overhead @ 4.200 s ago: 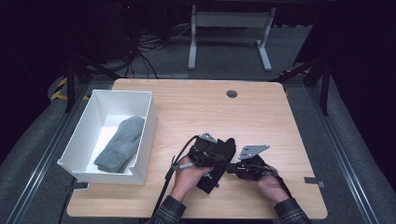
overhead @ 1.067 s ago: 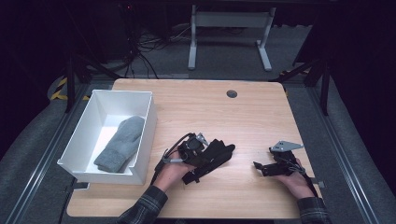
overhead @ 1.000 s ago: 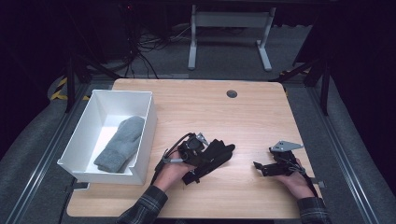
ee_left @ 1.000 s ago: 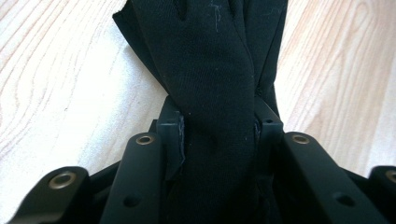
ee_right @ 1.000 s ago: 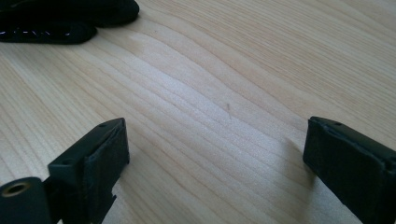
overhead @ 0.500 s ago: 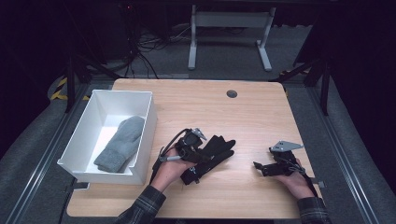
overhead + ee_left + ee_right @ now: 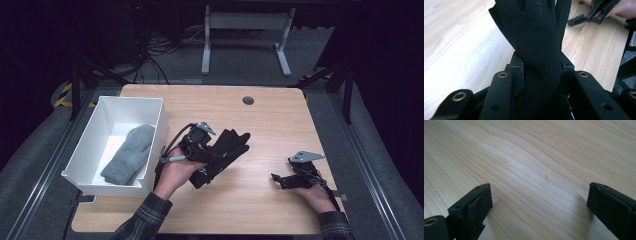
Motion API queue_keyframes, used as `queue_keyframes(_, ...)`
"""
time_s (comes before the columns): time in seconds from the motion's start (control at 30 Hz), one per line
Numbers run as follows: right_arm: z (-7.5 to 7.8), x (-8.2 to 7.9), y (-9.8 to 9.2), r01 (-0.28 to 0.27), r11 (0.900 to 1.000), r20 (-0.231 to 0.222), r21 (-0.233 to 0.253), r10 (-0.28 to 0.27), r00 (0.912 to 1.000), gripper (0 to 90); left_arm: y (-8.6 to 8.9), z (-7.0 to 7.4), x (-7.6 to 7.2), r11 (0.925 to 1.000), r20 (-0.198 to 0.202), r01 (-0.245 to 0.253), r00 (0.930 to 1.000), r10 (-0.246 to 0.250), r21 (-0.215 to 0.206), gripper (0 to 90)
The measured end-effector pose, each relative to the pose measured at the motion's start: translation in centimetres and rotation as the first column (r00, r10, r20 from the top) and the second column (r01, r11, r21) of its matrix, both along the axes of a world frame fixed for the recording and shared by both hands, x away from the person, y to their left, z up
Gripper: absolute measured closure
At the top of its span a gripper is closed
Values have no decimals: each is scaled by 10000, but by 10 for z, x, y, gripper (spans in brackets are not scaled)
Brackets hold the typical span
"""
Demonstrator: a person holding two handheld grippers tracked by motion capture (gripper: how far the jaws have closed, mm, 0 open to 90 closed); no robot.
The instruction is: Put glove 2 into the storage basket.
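A black glove [image 7: 225, 150] is clamped in my left gripper [image 7: 202, 150] near the middle of the wooden table, just right of the white bin. In the left gripper view the black glove [image 7: 536, 37] runs up between both jaws, which press on its cuff, and its fingers spread above the wood. My right gripper [image 7: 280, 179] rests low at the table's right front, open; in the right gripper view its fingertips [image 7: 472, 205] stand wide apart over bare wood with nothing between them. A grey mitten [image 7: 129, 152] lies inside the white bin [image 7: 85, 150].
The white bin stands at the table's left edge, close to my left hand. A dark round grommet [image 7: 247, 100] sits near the table's far edge. Behind the table are a metal stand [image 7: 245, 30] and cables on the dark floor.
My left gripper has lifted and carried the black glove slightly left and away from the front edge. Earlier both grippers were together at the glove; the right one has since drawn back to the right.
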State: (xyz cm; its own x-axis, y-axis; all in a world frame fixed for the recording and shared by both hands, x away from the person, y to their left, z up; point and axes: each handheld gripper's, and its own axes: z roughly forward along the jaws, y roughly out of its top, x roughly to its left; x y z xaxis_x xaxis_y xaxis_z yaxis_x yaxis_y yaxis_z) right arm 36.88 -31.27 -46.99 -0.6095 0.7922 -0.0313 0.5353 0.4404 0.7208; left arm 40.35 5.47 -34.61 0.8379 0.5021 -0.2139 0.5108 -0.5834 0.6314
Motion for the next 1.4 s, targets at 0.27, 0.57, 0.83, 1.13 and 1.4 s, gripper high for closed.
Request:
queue_keyframes(0.27, 0, 0, 0, -5, 10000, 4, -3, 5, 10000, 60, 14, 27, 3, 9998, 116, -195, 9997, 195, 8, 667)
queue_keyframes(0.57, 0, 0, 0, 2, 10000, 6, -8, -2, 10000, 60, 39, 52, 9, 9976, 301, -696, 9971, 695, 26, 668)
queue_keyframes(0.83, 0, 0, 0, -2, 10000, 6, -4, 2, 10000, 60, 67, 70, 10, 9930, 485, -1180, 9919, 1173, 107, 668)
queue_keyframes(1.13, 0, 0, 0, 13, 10000, -1, -16, -13, 10000, 59, 108, 83, 11, 9768, 701, -2142, 9745, 2133, 55, 668)
queue_keyframes(1.4, 0, 0, 0, 8, 10000, 19, -25, -8, 10000, 58, 158, 89, 10, 9459, 760, -3244, 9430, 3240, -79, 668)
